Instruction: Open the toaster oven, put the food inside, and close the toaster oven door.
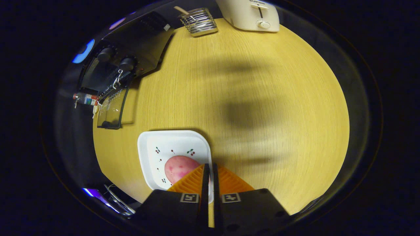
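counter: round pale wood-grain counter (262, 98) with dark booth surroundings beyond its rim; soft shadows lie across its middle
toaster oven: black toaster oven (131, 49) at the far left of the counter, two round knobs on its front panel; its glass door (113, 109) hangs open, swung down toward the counter, with a metal clip and string at the handle
plate: white square plate (164, 147) with small cherry prints, on the counter near the jaws, well apart from the toaster oven and nearer than its open door
food: pink, speckled, rounded piece of food (180, 168) lying on the plate, partly hidden behind the left finger
jaws: gripper (210, 167) held over the right edge of the plate; its two fingers stand almost together with only a thin slit between them, and nothing is seen pinched in that slit; the food sits just left of the tips, not between them
far side: a wire rack holder (199, 21) with a wooden handle poking out, and beside it to the right a cream pop-up toaster (252, 14) with a lever and a dial, both at the far edge of the counter
left edge: a small red-and-white item (86, 98) beside the oven door, too small to tell what it is
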Motion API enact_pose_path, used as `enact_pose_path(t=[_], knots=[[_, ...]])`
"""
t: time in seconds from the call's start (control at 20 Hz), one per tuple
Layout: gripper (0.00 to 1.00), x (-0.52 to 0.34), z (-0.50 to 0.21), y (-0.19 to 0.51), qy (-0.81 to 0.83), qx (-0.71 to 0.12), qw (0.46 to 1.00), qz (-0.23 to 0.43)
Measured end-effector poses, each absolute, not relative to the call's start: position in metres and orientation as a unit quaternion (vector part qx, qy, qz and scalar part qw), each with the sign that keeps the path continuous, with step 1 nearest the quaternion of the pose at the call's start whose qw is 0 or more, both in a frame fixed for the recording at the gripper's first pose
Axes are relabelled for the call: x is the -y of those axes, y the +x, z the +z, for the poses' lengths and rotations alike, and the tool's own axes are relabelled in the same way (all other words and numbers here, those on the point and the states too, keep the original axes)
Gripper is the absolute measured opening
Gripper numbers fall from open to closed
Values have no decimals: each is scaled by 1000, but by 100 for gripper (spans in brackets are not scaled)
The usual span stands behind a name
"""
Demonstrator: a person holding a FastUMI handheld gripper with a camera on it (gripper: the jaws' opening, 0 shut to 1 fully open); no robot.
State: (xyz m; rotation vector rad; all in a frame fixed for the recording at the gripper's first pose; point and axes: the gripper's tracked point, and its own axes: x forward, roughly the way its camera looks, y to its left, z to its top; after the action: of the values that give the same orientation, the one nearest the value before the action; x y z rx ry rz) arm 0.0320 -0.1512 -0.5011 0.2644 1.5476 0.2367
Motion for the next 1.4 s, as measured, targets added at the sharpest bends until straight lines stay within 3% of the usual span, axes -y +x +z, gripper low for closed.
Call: enact_pose_path(t=[0.05,0.15,0.6,0.9,1.2,1.4], knots=[[8,151,-503,28,133,-699,693,114],[5,151,-504,28,156,-697,688,129],[5,150,-475,11,316,-672,655,139],[5,109,-415,8,413,-622,654,122],[5,10,-368,22,499,-567,652,67],[5,-49,-374,46,544,-527,653,-7]])
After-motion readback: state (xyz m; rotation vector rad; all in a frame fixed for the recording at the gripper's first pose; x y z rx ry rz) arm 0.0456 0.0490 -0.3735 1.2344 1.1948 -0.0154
